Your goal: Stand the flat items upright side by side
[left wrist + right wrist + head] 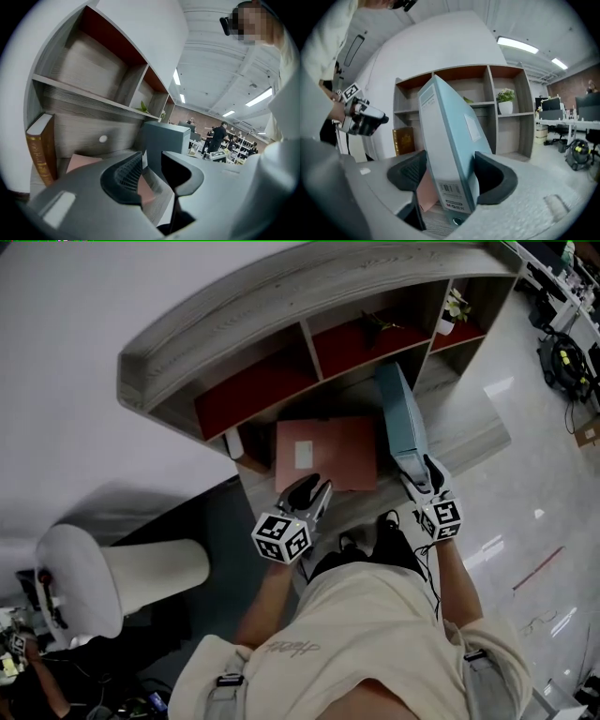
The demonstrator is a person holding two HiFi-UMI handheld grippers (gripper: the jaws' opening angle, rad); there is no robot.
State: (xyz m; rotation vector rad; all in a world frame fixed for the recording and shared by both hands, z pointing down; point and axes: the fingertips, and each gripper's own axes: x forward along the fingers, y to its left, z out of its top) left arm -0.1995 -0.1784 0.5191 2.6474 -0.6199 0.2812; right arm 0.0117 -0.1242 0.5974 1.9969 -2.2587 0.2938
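A pink folder (328, 451) lies flat on the lower shelf, a white label on its cover. My left gripper (314, 488) hovers at its front edge. In the left gripper view its jaws (151, 168) stand a little apart, and the pink folder (79, 161) lies under and beyond them, not pinched. A light blue binder (401, 418) stands on edge to the folder's right, leaning slightly. My right gripper (424, 474) is shut on its spine end. In the right gripper view both pads press the blue binder (445, 117) at my right gripper (450, 168).
A brown book (41, 150) stands at the shelf's left end, left of the folder. A small potted plant (455, 307) sits in an upper right cubby of the wooden shelf unit (281, 296). A white cylindrical stand (112, 577) is on the floor at left.
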